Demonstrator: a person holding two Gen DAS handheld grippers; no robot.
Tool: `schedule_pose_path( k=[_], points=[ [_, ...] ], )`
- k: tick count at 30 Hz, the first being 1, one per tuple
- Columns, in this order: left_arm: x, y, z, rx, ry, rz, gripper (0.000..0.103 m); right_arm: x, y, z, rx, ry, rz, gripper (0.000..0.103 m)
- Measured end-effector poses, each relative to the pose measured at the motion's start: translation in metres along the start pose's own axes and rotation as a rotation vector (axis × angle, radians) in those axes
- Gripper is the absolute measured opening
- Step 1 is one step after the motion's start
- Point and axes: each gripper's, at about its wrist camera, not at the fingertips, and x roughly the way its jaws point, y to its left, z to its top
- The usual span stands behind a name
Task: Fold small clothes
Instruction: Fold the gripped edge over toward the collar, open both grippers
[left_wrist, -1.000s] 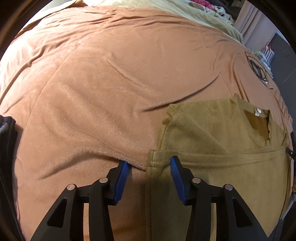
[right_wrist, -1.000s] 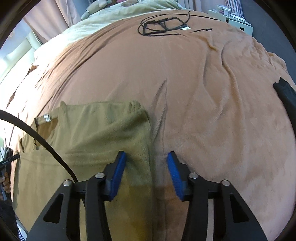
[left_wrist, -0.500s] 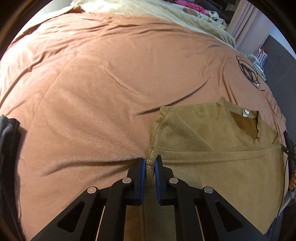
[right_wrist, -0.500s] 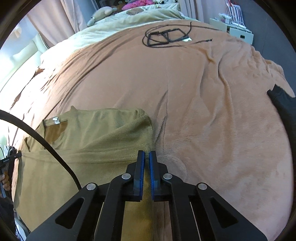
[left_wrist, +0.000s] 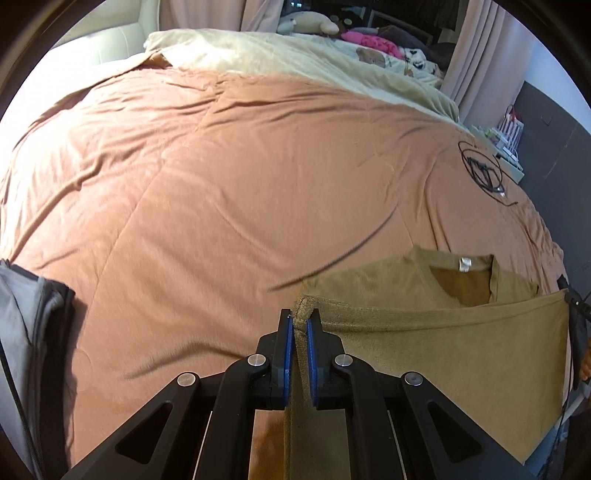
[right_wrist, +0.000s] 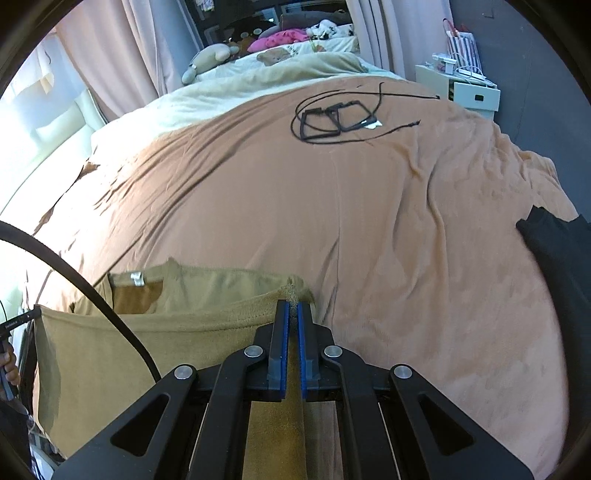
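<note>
Grippers pinch an olive t-shirt (left_wrist: 443, 354) above a brown blanket (left_wrist: 221, 184): left gripper (left_wrist: 300, 326) and right gripper (right_wrist: 291, 314) each clamp one hem corner. Folding well likely means keeping the hem taut and level while carrying it toward the collar.

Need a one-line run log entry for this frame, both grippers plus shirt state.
left gripper: shut on olive t-shirt hem corner | right gripper: shut on opposite corner | hem: raised, stretched between them | collar end: on brown blanket

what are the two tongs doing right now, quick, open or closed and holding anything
Left tongs: closed, pinching the left corner of the olive T-shirt.
Right tongs: closed, pinching the shirt's right corner, lifted off the brown blanket.
</note>
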Motion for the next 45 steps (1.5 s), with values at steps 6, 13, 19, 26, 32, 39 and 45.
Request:
schedule_pose_path(
  k=[6, 13, 19, 26, 32, 39, 45],
  points=[
    [0.014, -0.003, 0.021, -0.004, -0.015, 0.004, 0.007, 0.012, -0.002, 0.017, 0.002, -0.011, -0.001, 0.001],
    [0.033, -0.003, 0.043, 0.006, -0.016, 0.025, 0.007, 0.038, -0.001, 0.037, 0.007, -0.001, -0.002, 0.001],
    [0.053, 0.002, 0.057, 0.004, -0.009, 0.043, 0.007, 0.066, 0.0, 0.049, 0.008, 0.019, -0.018, 0.001],
    [0.083, 0.003, 0.065, 0.022, 0.02, 0.071, 0.007, 0.094, 0.002, 0.059, 0.001, 0.042, -0.052, 0.001],
    [0.106, -0.002, 0.064, 0.06, 0.081, 0.124, 0.012, 0.11, 0.018, 0.064, -0.039, 0.074, -0.186, 0.003],
    [0.076, -0.005, 0.048, 0.05, 0.071, 0.086, 0.035, 0.079, 0.025, 0.055, -0.047, 0.056, -0.106, 0.044],
    [0.051, -0.016, 0.028, 0.054, 0.081, 0.051, 0.036, 0.055, 0.029, 0.032, -0.06, 0.09, -0.044, 0.044]
  ],
)
